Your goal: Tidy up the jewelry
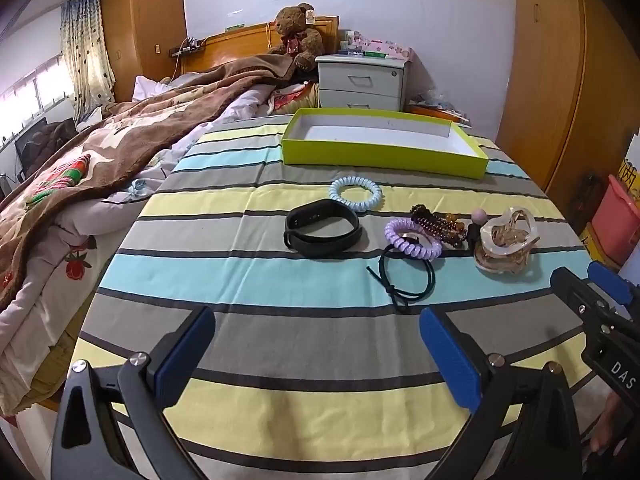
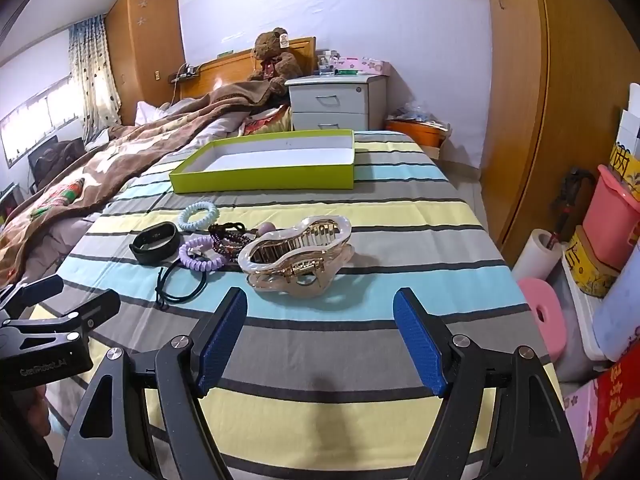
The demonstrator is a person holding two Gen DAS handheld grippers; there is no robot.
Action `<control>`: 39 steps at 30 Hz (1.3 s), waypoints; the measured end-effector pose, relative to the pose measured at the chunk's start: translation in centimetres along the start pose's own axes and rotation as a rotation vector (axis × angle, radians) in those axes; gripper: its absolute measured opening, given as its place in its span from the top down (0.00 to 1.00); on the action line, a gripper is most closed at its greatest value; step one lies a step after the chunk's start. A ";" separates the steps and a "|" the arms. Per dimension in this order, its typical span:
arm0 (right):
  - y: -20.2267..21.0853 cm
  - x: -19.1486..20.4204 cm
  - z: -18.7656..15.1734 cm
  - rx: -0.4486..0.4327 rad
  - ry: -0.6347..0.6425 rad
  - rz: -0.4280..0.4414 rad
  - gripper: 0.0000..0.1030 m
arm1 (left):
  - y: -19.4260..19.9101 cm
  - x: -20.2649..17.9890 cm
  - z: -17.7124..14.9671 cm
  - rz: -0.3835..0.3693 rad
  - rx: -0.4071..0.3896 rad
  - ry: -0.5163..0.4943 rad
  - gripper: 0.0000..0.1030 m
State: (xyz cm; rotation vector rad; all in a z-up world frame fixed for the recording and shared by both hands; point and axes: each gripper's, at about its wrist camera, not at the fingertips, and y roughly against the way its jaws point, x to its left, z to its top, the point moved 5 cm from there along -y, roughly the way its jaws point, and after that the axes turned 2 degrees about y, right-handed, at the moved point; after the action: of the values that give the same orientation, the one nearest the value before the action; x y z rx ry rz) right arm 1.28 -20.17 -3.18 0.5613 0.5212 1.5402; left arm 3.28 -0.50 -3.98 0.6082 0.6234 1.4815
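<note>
Here's the jewelry, clustered near the middle of the striped cloth (image 1: 280,280) that covers the table: one black wristband (image 1: 322,233) lying alone toward the left, one pale blue coil hair tie (image 1: 355,193) just behind it toward the far edge, one lilac coil hair tie (image 1: 412,239) to its right, and one thin black elastic cord (image 1: 404,276) overlapping the lilac coil's near side. Touching the lilac coil at the back sits a heap of dark beaded bracelets (image 1: 438,222), too tangled to count, and right of those, nearest the cloth's right edge, stands one large translucent claw hair clip (image 2: 298,254) with gold teeth, a small pinkish ball (image 1: 479,215) just behind it. Now the container: one lime-green shallow box (image 1: 384,154) with a white inside sits by the far edge of the cloth, well apart from the cluster, and it holds nothing. The left gripper (image 1: 316,354) hovers over the near edge with its blue pads spread wide, nothing between them, the wristband ahead. The right gripper (image 2: 320,344) also hangs with its pads wide apart and bare, the claw clip just beyond its tips. Further out: a rumpled brown blanket (image 1: 132,132) on the bed at left, one teddy bear (image 1: 298,36) against the headboard, and one white two-drawer nightstand (image 1: 362,82) behind the box.
</note>
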 end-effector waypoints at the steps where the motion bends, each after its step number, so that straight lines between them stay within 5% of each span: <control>1: -0.1 0.0 0.0 0.001 -0.001 -0.001 0.27 | 0.1 0.0 0.0 0.001 -0.003 0.000 0.00; 27: 0.5 0.0 0.7 -0.027 0.009 -0.042 0.27 | 0.8 1.4 1.2 -0.034 -0.057 0.053 0.00; 39: 0.5 -0.1 0.8 -0.028 -0.035 0.020 0.27 | 1.1 1.8 1.4 -0.023 -0.078 0.062 0.00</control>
State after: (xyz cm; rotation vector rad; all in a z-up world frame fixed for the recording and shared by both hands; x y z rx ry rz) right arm 1.41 -20.28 -2.26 0.5723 0.4674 1.5516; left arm 3.48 1.34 -2.21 0.4949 0.6154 1.5010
